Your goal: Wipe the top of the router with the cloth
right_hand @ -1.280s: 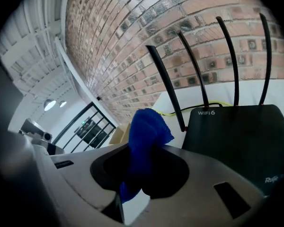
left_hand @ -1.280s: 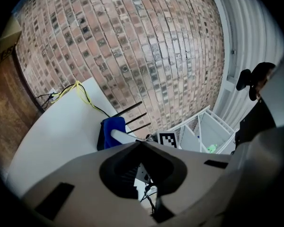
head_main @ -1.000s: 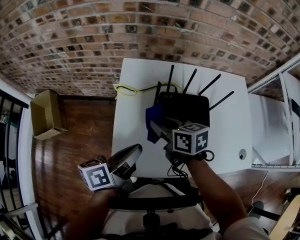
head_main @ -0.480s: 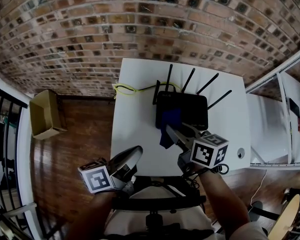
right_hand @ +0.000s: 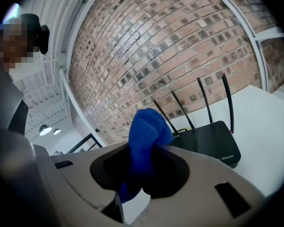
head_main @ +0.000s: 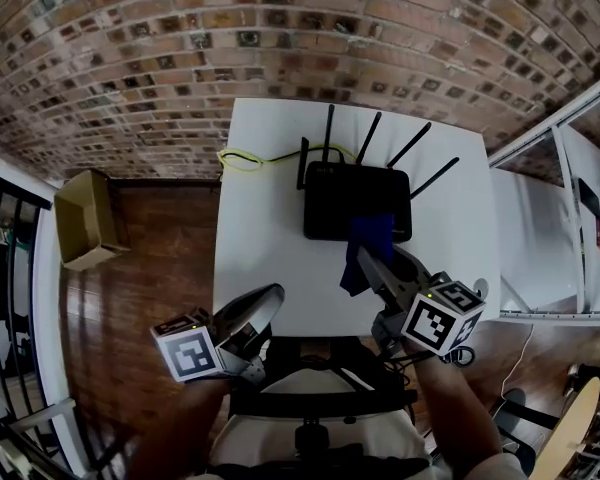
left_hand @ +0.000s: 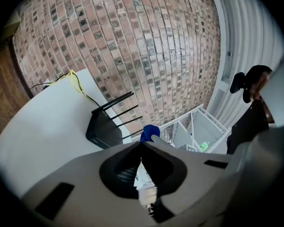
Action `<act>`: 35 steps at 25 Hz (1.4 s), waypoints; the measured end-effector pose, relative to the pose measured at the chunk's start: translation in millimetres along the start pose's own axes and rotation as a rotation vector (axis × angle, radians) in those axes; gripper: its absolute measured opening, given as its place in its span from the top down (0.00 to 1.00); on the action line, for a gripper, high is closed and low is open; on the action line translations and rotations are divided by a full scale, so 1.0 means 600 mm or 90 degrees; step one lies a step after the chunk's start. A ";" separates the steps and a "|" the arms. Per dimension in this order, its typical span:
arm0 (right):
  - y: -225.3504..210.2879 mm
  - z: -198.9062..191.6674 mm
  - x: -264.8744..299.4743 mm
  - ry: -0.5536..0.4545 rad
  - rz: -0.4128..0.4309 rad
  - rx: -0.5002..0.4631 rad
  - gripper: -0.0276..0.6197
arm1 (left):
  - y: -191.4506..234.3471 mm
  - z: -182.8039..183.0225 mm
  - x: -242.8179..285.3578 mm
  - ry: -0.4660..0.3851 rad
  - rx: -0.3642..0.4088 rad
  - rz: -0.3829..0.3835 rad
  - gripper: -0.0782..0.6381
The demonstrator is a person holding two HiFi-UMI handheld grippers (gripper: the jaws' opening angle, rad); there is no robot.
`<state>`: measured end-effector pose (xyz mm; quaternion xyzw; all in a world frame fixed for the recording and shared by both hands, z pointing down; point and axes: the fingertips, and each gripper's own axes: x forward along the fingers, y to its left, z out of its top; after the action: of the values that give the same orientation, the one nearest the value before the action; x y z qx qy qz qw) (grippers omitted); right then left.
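Observation:
The black router (head_main: 340, 198), with several antennas along its back, lies on the white table (head_main: 260, 238). My right gripper (head_main: 364, 258) is shut on a bunched blue cloth (head_main: 370, 246) at the router's front right edge. In the right gripper view the cloth (right_hand: 146, 134) sticks up between the jaws, with the router (right_hand: 210, 143) just ahead to the right; whether they touch cannot be told. My left gripper (head_main: 274, 294) hangs shut and empty over the table's near edge. In the left gripper view the router (left_hand: 104, 129) and the cloth (left_hand: 150, 131) lie beyond it.
A yellow cable (head_main: 242, 158) runs from the router's back left across the table. A brick wall (head_main: 280, 48) stands right behind the table. On the wooden floor to the left sits a cardboard box (head_main: 85, 218) beside a black railing. White frames stand at the right.
My right gripper has carried the cloth from the router's left front corner across to its right front edge and back a little toward me. The left gripper has stayed where it was.

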<state>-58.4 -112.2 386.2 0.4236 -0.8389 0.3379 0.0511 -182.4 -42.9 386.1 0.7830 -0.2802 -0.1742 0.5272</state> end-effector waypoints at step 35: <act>-0.241 0.056 -0.473 -0.066 0.162 0.003 0.79 | -0.224 -0.373 0.257 -0.044 0.097 0.085 0.88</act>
<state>236.5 -0.3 330.4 0.3307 -0.8867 0.3210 -0.0367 99.8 62.9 351.2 0.7942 -0.3619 -0.1435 0.4665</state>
